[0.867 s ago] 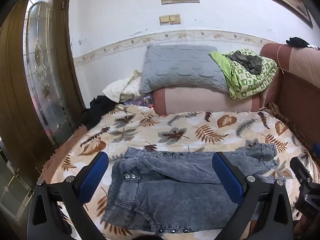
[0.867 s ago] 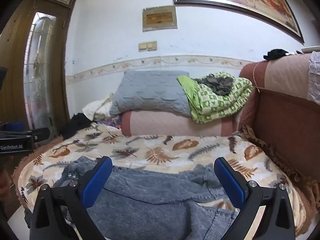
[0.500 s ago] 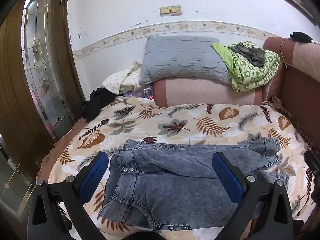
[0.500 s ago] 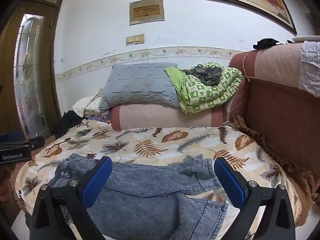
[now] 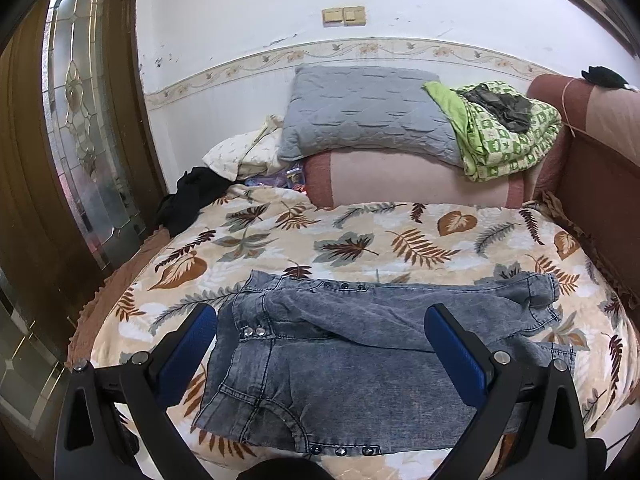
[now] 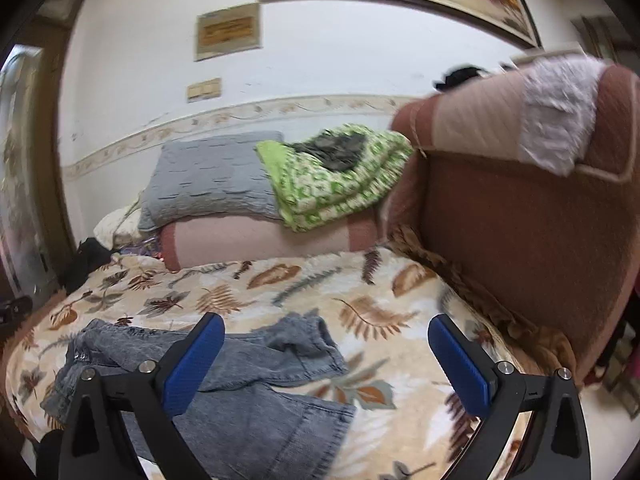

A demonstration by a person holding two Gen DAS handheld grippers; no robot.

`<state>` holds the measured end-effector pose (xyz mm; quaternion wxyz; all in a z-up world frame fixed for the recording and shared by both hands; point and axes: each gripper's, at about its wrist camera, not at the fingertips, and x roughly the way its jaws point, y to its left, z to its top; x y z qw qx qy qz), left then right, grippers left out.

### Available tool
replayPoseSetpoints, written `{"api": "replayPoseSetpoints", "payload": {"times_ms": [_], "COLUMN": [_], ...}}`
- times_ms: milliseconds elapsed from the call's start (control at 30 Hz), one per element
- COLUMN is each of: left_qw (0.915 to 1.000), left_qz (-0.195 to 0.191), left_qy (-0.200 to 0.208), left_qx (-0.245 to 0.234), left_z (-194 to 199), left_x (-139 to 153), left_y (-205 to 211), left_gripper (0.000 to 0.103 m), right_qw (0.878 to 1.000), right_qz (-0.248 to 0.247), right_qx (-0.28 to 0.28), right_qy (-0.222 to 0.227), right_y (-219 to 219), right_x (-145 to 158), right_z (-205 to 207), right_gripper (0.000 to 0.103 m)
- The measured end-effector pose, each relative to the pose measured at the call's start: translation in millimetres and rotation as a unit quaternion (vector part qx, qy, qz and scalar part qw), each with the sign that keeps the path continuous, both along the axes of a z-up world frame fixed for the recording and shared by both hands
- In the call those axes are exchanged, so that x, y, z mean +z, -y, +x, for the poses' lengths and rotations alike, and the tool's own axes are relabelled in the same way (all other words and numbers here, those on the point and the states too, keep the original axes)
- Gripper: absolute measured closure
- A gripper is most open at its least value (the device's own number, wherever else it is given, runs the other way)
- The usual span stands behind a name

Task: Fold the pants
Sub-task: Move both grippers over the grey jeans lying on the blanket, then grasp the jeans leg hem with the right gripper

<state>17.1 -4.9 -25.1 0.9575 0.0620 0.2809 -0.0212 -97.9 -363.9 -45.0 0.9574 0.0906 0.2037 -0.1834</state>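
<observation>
Right tongs [image 6: 326, 354] have swung rightward, jaws wide, above pants [image 6: 248, 384].

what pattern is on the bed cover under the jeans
Cream with brown and grey leaves; clearest in the left wrist view.

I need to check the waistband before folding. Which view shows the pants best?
The left wrist view: the pants lie whole and sharp, waistband snaps visible. The right wrist view is blurred, showing mainly the leg ends and a finger covers part.
</observation>
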Motion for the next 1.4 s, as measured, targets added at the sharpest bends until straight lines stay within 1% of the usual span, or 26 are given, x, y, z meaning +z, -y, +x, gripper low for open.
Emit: {"api": "replayPoseSetpoints", "payload": {"times_ms": [67, 100, 167, 200, 300, 333, 433, 500, 600, 700, 733, 767, 800, 833, 867, 900, 933, 967, 1033, 1167, 1200, 1233, 1267, 1300, 1333, 1400], "left_qw": [1.0, 0.9999, 0.9999, 0.9999, 0.9999, 0.9999, 0.9999, 0.9999, 0.9998, 0.9997, 0.9997, 0.9996, 0.9996, 0.9996, 0.9996, 0.9996, 0.9996, 0.9996, 0.9996, 0.9996, 0.9996, 0.9996, 0.9996, 0.9996, 0.9996, 0.9996], "left_qz": [0.003, 0.004, 0.007, 0.007, 0.008, 0.008, 0.008, 0.006, 0.008, 0.013, 0.014, 0.013, 0.012, 0.012, 0.012, 0.014, 0.015, 0.015, 0.016, 0.017, 0.017, 0.019, 0.021, 0.022, 0.02, 0.013], "left_qy": [-0.002, -0.004, -0.006, -0.005, -0.003, -0.002, -0.001, -0.001, -0.003, -0.003, -0.003, -0.004, -0.006, -0.007, -0.007, -0.007, -0.007, -0.007, -0.007, -0.01, -0.01, -0.008, -0.008, -0.009, -0.015, -0.025], "left_qx": [-0.006, -0.008, -0.011, -0.012, -0.014, -0.014, -0.014, -0.015, -0.017, -0.021, -0.021, -0.022, -0.024, -0.024, -0.025, -0.024, -0.024, -0.023, -0.022, -0.019, -0.019, -0.018, -0.016, -0.014, -0.011, -0.006], "left_z": [-1.3, -1.6, -1.9, -2.8, -5.4, -6.1, -6.4, -6.2, -5.8, -7.2, -7.1, -6.9, -6.8, -6.6, -6.5, -6.4, -6.0, -5.6, -5.0, -2.7, -2.3, -1.9, -1.0, 0.9, 3.9, 8.6], "left_x": [-1.8, -2.3, -2.7, -3.3, -2.7, -2.0, -0.6, -0.5, -1.9, -3.7, -3.9, -4.0, -4.3, -4.3, -4.3, -4.2, -4.0, -3.7, -3.7, -4.7, -5.1, -5.5, -6.9, -8.4, -10.8, -14.7], "left_y": [3.6, 5.5, 8.5, 9.3, 10.8, 10.8, 11.0, 11.5, 13.0, 14.3, 14.7, 14.7, 14.7, 14.9, 15.4, 15.5, 15.5, 15.4, 15.2, 14.8, 14.1, 13.5, 12.7, 11.7, 9.3, 4.1], "left_gripper": [0.0, 0.0, 0.0, 0.0, 0.0, 0.0, 0.0, 0.0, 0.0, 0.0, 0.0, 0.0, 0.0, 0.0, 0.0, 0.0, 0.0, 0.0, 0.0, 0.0, 0.0, 0.0, 0.0, 0.0, 0.0, 0.0], "right_qw": [0.999, 0.997, 0.988, 0.979, 0.963, 0.961, 0.956, 0.952, 0.946, 0.936, 0.933, 0.935, 0.94, 0.942, 0.941, 0.939, 0.938, 0.938, 0.942, 0.955, 0.959, 0.961, 0.965, 0.966, 0.966, 0.962], "right_qz": [0.041, 0.072, 0.139, 0.177, 0.238, 0.243, 0.242, 0.242, 0.247, 0.281, 0.281, 0.268, 0.239, 0.227, 0.226, 0.231, 0.237, 0.239, 0.234, 0.195, 0.189, 0.184, 0.168, 0.149, 0.145, 0.161], "right_qx": [-0.005, -0.002, 0.009, 0.017, 0.02, 0.019, 0.013, 0.004, -0.012, 0.006, 0.015, 0.017, 0.018, 0.022, 0.029, 0.029, 0.029, 0.028, 0.023, 0.002, -0.004, -0.011, -0.027, -0.04, -0.044, -0.054], "right_qy": [-0.03, -0.043, -0.071, -0.094, -0.123, -0.132, -0.167, -0.188, -0.208, -0.214, -0.225, -0.233, -0.242, -0.247, -0.25, -0.254, -0.251, -0.249, -0.24, -0.224, -0.212, -0.205, -0.202, -0.206, -0.209, -0.213], "right_y": [19.6, 30.6, 48.0, 56.5, 63.3, 63.5, 64.1, 68.1, 77.2, 76.5, 71.0, 67.4, 60.4, 56.6, 56.0, 57.5, 59.7, 61.4, 63.9, 72.7, 77.6, 82.0, 86.8, 91.0, 95.2, 107.3], "right_x": [-13.1, -24.3, -49.7, -65.8, -106.1, -117.3, -142.9, -160.6, -176.1, -190.1, -195.4, -196.4, -195.9, -195.2, -196.0, -198.6, -199.9, -199.5, -194.6, -177.9, -170.8, -165.0, -159.4, -156.3, -155.8, -158.0], "right_z": [6.5, 9.9, 21.8, 32.1, 47.7, 54.5, 75.6, 85.5, 94.2, 97.9, 101.9, 104.3, 107.1, 109.4, 110.7, 110.7, 109.8, 109.2, 108.7, 114.3, 116.6, 118.1, 121.0, 124.8, 127.3, 129.9], "right_gripper": [0.0, 0.0, 0.0, 0.0, 0.001, 0.002, 0.012, 0.014, 0.017, 0.019, 0.019, 0.019, 0.022, 0.04, 0.071, 0.079, 0.079, 0.082, 0.084, 0.085, 0.085, 0.087, 0.088, 0.088, 0.088, 0.081]}}
